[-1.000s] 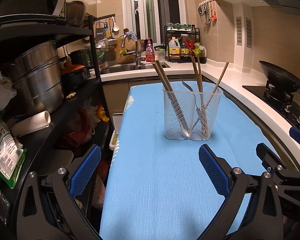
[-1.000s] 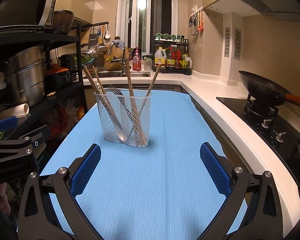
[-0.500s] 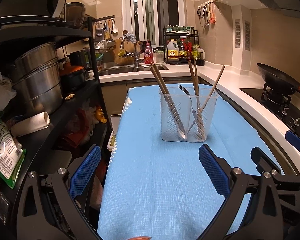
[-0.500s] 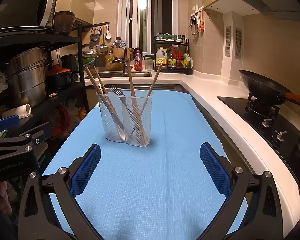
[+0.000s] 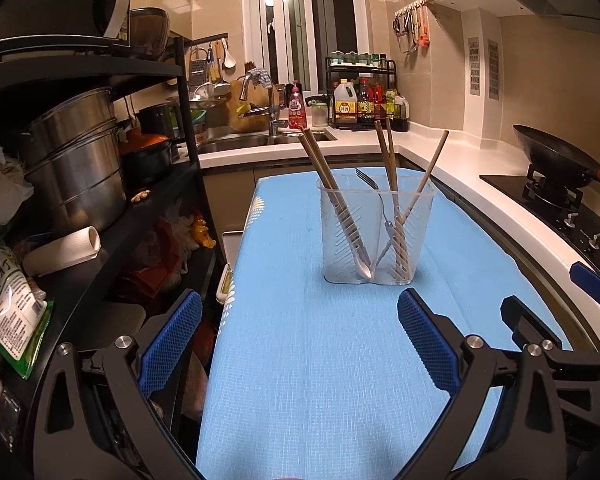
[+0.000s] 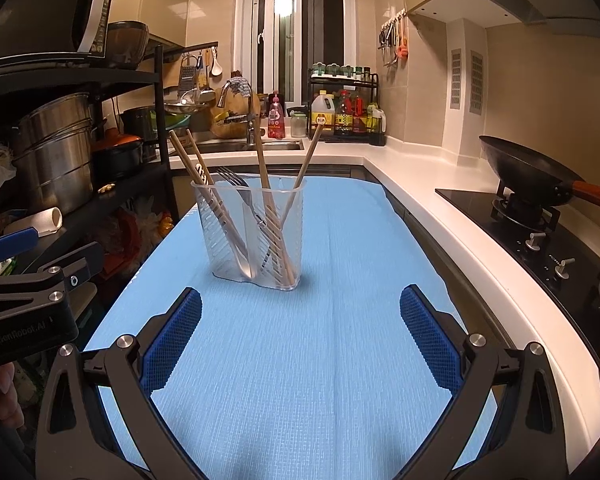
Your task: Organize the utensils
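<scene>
A clear plastic utensil holder [image 5: 374, 236] stands upright on the blue mat [image 5: 320, 360]. It holds several wooden chopsticks [image 5: 324, 172] and a metal fork [image 5: 370, 180]. It also shows in the right wrist view [image 6: 256, 236], with the chopsticks [image 6: 262, 168] and fork [image 6: 236, 184] inside. My left gripper [image 5: 298, 344] is open and empty, short of the holder. My right gripper [image 6: 300, 340] is open and empty, also short of it. The right gripper shows at the right edge of the left view [image 5: 560, 340]; the left one shows at the left of the right view [image 6: 32, 300].
A black shelf rack [image 5: 100, 208] with steel pots [image 5: 76, 160] stands left of the mat. A white counter [image 6: 460, 232] with a stove and black wok [image 6: 528, 176] runs along the right. A sink [image 6: 236, 144] and bottle rack [image 6: 344, 112] are behind.
Both grippers have drawn back and risen slightly, so the holder looks a little farther away. Both stay open and empty. The holder and utensils have not moved.
</scene>
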`<state>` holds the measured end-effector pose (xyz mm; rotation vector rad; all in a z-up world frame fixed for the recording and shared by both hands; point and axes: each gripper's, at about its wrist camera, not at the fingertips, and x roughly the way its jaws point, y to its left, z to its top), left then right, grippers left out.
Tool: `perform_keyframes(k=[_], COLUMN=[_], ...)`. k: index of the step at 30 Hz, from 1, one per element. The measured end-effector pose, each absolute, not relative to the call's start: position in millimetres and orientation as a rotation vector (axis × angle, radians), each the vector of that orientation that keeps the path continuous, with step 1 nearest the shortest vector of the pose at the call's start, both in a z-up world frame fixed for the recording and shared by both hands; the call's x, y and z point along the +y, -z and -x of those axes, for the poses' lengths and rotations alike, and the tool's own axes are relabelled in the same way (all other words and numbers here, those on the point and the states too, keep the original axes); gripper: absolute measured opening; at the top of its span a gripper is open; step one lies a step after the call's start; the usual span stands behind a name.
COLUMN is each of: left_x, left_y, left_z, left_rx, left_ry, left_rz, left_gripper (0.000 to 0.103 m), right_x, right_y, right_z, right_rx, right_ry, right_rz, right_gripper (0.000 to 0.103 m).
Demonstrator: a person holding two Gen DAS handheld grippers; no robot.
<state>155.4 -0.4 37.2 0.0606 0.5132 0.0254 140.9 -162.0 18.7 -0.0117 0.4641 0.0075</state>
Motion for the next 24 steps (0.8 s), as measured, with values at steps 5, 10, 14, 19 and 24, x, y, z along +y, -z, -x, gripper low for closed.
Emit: perform_keyframes(k=[5, 10, 14, 19, 24], left_x=[-1.4, -2.3, -2.2, -2.1, -2.0], left_y=[-37.3, -37.7, -37.1, -36.7, -36.8], left_z=[-156.0, -158.0, -158.5, -159.1, -159.5], left_rx=[0.515, 0.515, 0.515, 0.514, 0.513], left_ry=[-0.021, -0.018, -0.022, -0.021, -0.018], left_rz=[-0.063, -0.066, -0.062, -0.068, -0.069], left_gripper=[0.095, 0.095, 0.095, 0.095, 0.095], right_x=[-163.3, -162.9, -163.5, -163.4, -163.4], right_y=[-16.7, -15.8, -15.9, -15.8, -15.7], right_z=[-142.1, -142.3, -143.7, -144.2, -144.2], right_rx=[0.471, 0.474, 0.472, 0.473, 0.473], right_ry=[-0.008, -0.010, -0.012, -0.012, -0.011], right_rz=[0.007, 0.007, 0.005, 0.006, 0.006], right_gripper=[0.098, 0.098, 0.098, 0.098, 0.098])
